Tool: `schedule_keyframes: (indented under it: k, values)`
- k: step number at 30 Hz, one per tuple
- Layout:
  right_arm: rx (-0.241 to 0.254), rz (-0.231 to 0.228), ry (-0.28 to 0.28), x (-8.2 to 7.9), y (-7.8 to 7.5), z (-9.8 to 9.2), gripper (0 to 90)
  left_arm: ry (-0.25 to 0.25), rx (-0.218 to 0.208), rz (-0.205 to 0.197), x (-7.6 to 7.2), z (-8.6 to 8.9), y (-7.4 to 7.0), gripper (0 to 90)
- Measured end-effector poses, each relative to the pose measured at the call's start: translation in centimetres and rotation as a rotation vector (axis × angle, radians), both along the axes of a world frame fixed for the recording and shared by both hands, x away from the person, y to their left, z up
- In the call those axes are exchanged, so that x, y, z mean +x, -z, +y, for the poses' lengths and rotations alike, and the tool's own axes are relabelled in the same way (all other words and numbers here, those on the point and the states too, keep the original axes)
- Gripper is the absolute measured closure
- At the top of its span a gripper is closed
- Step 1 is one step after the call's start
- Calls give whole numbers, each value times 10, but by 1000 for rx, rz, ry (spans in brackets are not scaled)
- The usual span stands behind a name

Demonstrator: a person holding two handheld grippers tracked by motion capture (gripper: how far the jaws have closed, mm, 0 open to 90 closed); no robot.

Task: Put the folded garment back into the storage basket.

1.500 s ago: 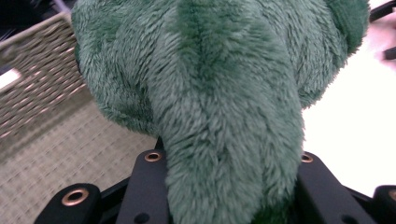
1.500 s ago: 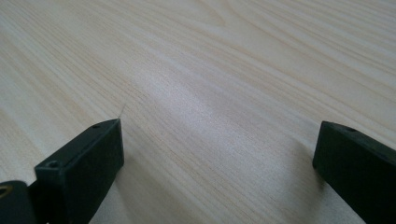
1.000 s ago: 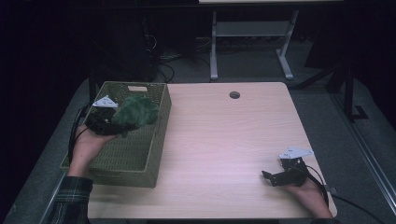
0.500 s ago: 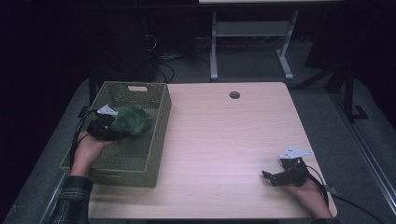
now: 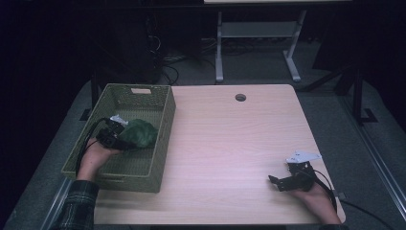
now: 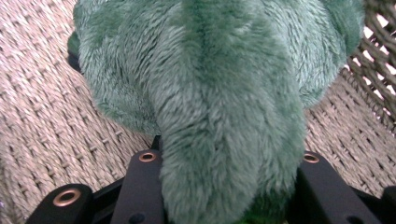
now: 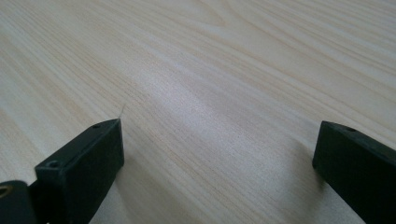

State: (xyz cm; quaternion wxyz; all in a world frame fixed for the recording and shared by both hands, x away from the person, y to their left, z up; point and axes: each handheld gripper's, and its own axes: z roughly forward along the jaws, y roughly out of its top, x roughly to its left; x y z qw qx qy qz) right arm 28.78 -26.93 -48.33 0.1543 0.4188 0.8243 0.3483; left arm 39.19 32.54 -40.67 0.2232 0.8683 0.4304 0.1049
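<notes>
Green plush toy (image 5: 139, 134) against basket wall (image 5: 162, 139)

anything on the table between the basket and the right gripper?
Nothing: in the high view, bare tabletop runs from the green basket to the open right gripper.

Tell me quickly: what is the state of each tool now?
Left tool: closed on the green plush inside the basket, jaws just opening slightly.
Right tool: open, holding nothing.
</notes>
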Motion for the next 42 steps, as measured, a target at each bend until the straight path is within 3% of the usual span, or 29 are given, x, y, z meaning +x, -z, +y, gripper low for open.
schedule_keyframes:
  k: [3,11,19,27,35,42]
  values:
    - [0,0,0,0,0,0,16,1,4,6,0,0,2,580]
    - [0,-1,-1,0,0,0,16,-10,-4,12,-1,1,5,395]
    - [-1,-1,-1,0,0,0,17,-19,-6,-39,-6,1,-2,230]
    - [1,0,0,0,0,0,17,-24,-36,-102,-12,2,-22,207]
    - [0,0,0,0,0,0,16,-27,-124,-165,-15,-2,-40,174]
    - [0,0,-1,0,0,0,17,8,-163,-185,-19,-17,-51,142]
